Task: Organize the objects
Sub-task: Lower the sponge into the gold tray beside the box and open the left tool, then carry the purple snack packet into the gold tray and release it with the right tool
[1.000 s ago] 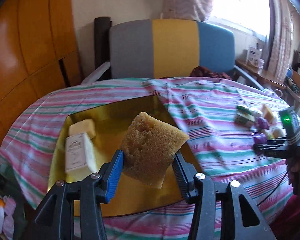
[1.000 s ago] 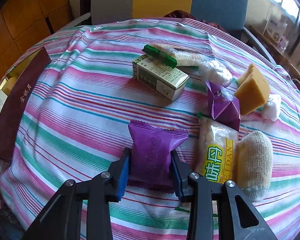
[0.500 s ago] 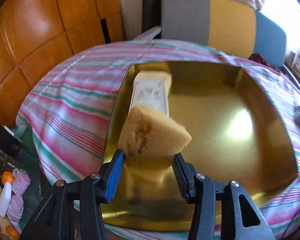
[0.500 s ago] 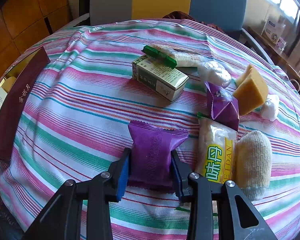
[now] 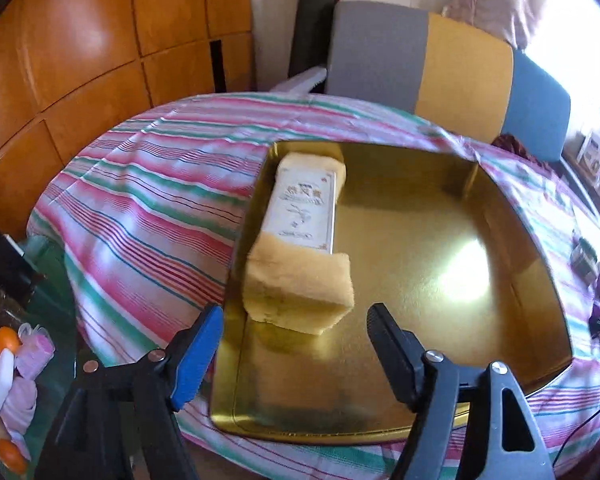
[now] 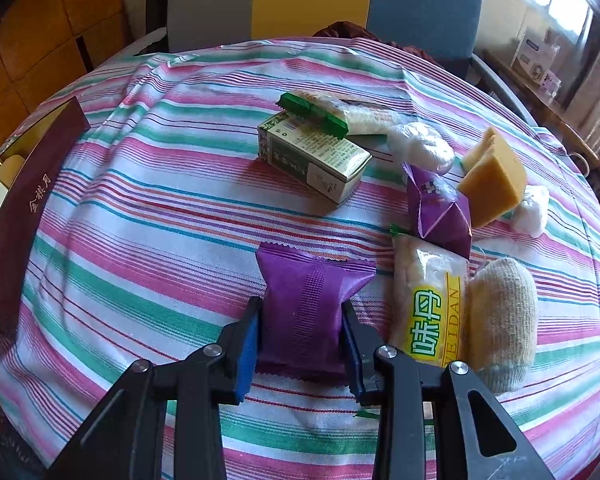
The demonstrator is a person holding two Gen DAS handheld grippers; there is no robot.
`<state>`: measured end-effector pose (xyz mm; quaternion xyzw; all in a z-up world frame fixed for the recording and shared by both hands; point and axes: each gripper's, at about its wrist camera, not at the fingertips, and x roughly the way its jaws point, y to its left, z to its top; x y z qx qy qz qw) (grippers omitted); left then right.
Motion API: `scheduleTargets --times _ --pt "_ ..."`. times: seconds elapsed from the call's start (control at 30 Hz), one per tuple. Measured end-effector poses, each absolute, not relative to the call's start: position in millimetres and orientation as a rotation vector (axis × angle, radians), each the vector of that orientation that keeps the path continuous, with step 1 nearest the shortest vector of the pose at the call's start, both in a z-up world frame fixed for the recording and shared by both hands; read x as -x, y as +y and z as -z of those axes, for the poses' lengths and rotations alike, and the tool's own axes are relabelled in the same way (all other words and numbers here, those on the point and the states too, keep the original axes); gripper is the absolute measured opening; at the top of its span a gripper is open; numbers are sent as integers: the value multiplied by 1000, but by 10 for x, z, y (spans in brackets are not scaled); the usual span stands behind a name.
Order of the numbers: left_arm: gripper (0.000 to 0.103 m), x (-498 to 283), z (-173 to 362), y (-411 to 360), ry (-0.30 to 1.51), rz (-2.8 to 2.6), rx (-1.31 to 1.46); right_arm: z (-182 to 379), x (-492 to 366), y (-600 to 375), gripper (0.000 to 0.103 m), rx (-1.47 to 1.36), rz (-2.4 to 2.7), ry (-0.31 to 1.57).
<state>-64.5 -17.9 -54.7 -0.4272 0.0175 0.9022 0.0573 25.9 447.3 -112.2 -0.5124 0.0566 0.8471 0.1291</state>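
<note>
A yellow sponge (image 5: 300, 288) lies in the gold tray (image 5: 440, 264) near its left wall, against a white box (image 5: 306, 208) and another sponge (image 5: 312, 158) behind it. My left gripper (image 5: 292, 344) is open and empty just in front of the near sponge. My right gripper (image 6: 302, 336) is shut on a purple snack packet (image 6: 306, 304) that rests on the striped tablecloth (image 6: 160, 220). The tray's dark red outer wall (image 6: 24, 216) shows at the left of the right wrist view.
Right of the packet lie a yellow-labelled snack bag (image 6: 430, 300), a beige roll (image 6: 500, 312), another purple packet (image 6: 438, 208), an orange sponge (image 6: 494, 180), a green box (image 6: 314, 158) and white bundles (image 6: 420, 144). A colour-block chair (image 5: 440, 64) stands behind the table.
My left gripper carried the sponge over the tray, opened and let it go; the sponge now lies in the tray. The right gripper has stayed shut on the purple packet.
</note>
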Motion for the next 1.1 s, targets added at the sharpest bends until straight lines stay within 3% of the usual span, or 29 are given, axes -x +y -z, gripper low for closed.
scheduleTargets --times 0.27,0.63,1.1 --pt "75 512 326 -323 -57 -2803 1214 788 -192 4194 35 1403 -2523 192" --pt "70 429 195 -560 -157 -2841 1175 -1 245 2385 35 1315 -2995 26" --pt "70 442 348 -963 -265 -2893 1238 794 776 662 35 1675 -2979 -257"
